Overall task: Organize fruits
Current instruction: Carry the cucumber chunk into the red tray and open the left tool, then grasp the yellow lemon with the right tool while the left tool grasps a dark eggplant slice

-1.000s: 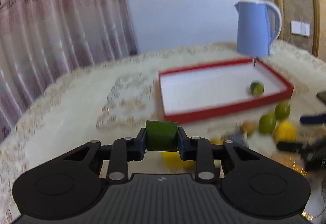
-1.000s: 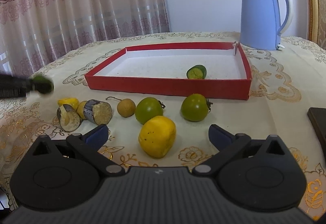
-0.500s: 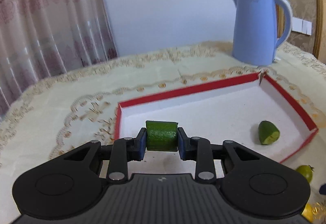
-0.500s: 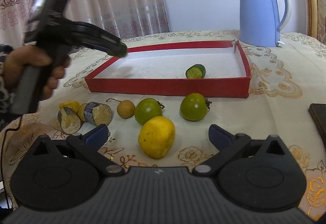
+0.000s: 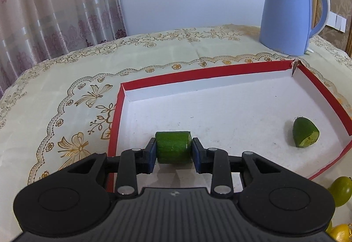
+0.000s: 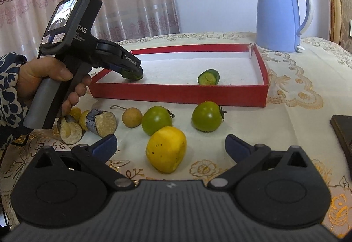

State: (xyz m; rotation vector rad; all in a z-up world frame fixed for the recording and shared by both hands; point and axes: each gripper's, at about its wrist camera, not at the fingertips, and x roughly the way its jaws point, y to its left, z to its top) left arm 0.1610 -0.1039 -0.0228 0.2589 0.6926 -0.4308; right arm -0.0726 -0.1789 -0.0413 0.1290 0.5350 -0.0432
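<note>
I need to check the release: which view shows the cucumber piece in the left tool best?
The left wrist view: the cucumber piece sits centred between the left tool's opening pads, over the red tray. In the right wrist view the tool mostly hides it.
</note>
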